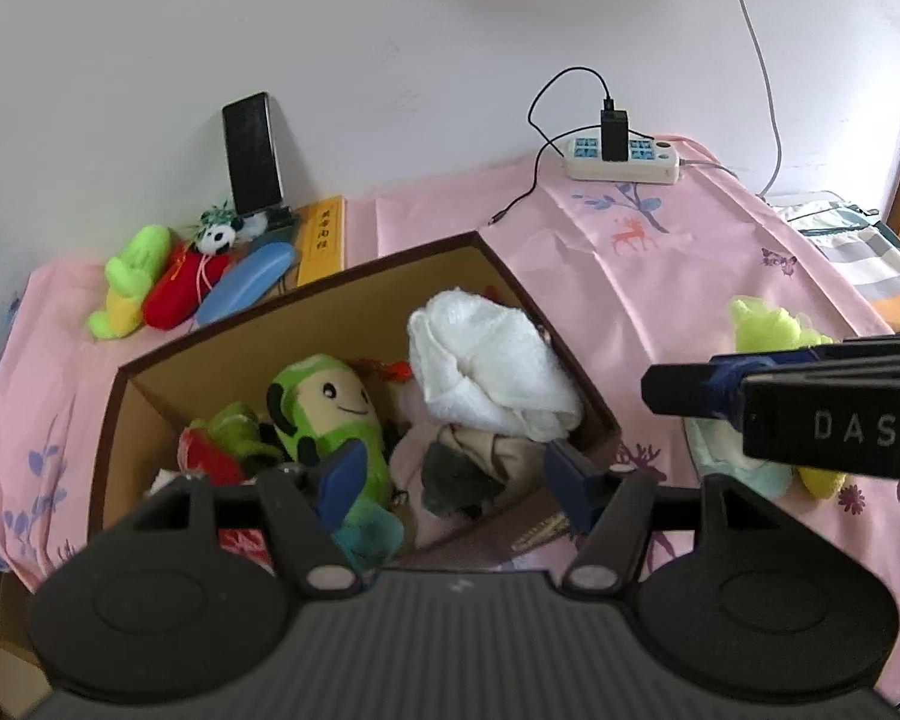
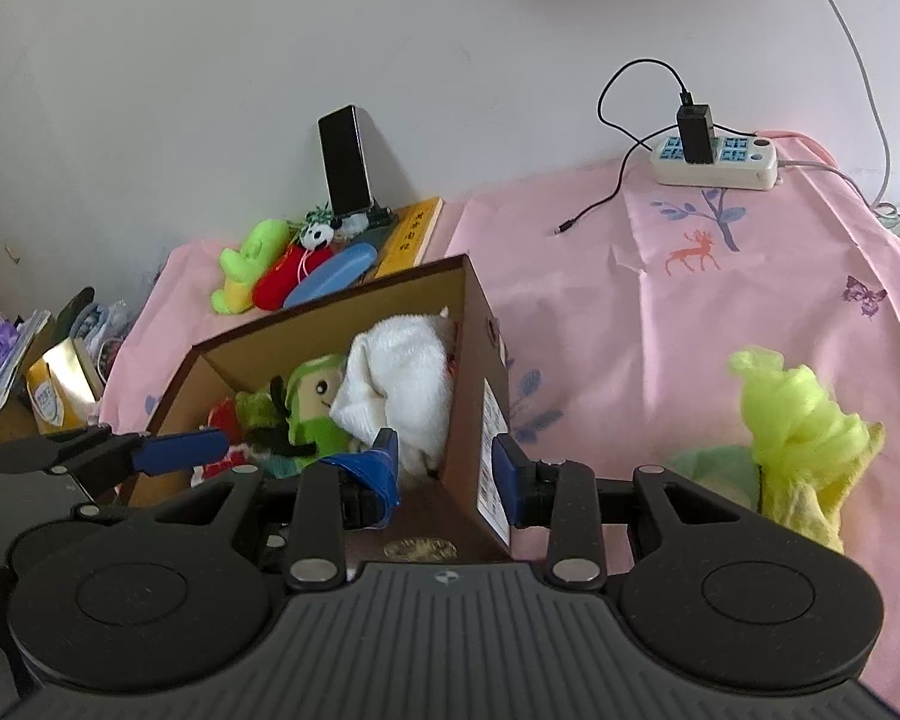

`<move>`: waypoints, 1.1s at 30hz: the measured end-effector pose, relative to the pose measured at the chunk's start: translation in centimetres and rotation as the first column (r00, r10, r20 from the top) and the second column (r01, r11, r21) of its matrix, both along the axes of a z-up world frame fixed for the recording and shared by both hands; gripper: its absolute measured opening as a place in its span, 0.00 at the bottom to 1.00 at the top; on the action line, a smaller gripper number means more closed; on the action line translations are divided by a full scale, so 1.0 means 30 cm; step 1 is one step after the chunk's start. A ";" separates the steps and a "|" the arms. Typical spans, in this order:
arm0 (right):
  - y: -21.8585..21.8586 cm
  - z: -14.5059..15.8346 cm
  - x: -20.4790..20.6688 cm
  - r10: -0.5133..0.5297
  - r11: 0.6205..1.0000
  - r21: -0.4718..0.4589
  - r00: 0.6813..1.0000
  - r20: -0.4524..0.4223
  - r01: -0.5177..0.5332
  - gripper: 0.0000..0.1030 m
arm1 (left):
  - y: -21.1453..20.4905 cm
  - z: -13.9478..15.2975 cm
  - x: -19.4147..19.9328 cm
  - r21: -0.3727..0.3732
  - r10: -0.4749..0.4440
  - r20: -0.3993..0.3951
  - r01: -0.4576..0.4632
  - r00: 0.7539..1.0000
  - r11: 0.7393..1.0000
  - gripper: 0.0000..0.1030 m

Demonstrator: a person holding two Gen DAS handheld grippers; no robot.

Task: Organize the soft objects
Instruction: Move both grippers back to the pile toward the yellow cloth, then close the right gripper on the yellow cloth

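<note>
Brown box (image 1: 354, 276) on pink cloth (image 1: 660, 276), holding white towel (image 1: 486, 360), green plush (image 1: 330, 414) & other soft bits. Left gripper (image 1: 456, 480) over box interior, jaws wide, nothing held. Right gripper (image 2: 444, 468) straddles box's right wall; can't tell if pads press it. Yellow-green mesh (image 2: 792, 414) lies well right of box.

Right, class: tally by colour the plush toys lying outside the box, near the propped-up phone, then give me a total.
Green and yellow plush: 1
Red plush: 1
Black-and-white panda: 1
Total: 3
</note>
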State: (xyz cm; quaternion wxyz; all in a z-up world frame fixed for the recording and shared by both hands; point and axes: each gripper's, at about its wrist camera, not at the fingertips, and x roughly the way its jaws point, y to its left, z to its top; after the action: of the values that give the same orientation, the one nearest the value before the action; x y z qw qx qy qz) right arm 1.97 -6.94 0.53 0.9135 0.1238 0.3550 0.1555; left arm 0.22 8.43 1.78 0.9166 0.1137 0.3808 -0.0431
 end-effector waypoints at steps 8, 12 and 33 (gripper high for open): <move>-0.060 -0.039 -0.041 0.013 1.000 -0.010 0.999 -0.036 -0.013 0.17 | -0.080 -0.024 -0.047 0.020 0.005 -0.010 -0.005 1.000 1.000 0.64; -0.100 -0.063 -0.061 0.012 1.000 -0.008 0.998 -0.059 -0.013 0.17 | -0.123 -0.055 -0.066 0.017 -0.001 -0.033 0.002 0.999 1.000 0.65; -0.447 -0.229 -0.176 -0.175 0.984 0.000 0.971 -0.161 0.178 0.17 | -0.434 -0.271 -0.112 -0.118 -0.248 -0.168 0.230 0.954 0.966 0.65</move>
State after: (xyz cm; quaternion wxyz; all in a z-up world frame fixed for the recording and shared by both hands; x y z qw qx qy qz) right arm -3.31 -20.36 -6.35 0.8913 0.1736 0.4137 0.0658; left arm -3.13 -4.58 -6.36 0.8706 0.1098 0.4436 -0.1823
